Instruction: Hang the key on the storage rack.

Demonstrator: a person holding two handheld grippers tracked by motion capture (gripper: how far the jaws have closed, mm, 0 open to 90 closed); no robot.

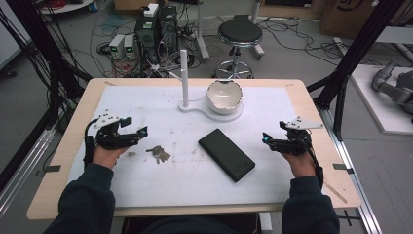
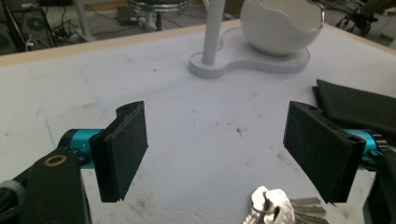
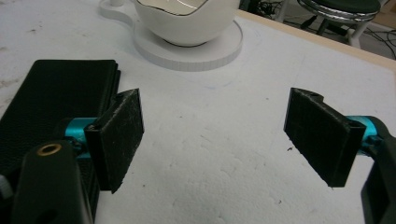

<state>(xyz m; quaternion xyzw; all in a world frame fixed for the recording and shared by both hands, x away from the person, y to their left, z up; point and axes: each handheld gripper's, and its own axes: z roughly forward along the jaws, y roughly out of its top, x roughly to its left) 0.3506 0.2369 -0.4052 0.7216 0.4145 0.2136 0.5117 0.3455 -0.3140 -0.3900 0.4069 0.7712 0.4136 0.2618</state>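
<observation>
Both the left gripper (image 1: 139, 132) and the right gripper (image 1: 267, 139) rest spread wide, empty. Keys (image 1: 159, 153) lie just ahead of the left, a black case (image 1: 226, 154) beside the right, the bowl (image 1: 224, 96) beyond. Nothing looks begun yet.

From the high view we look forward and down over the whole white foam-covered table (image 1: 160, 180), with the floor and a round black stool (image 1: 239, 32) beyond its far edge. In the left gripper view we sit low, close to the mat, facing far and right toward the white egg-shaped bowl on its flat white stand (image 2: 280, 23). The right gripper view, equally low, faces far and left toward it; both also share the flat black rectangular case (image 3: 51, 93).
</observation>
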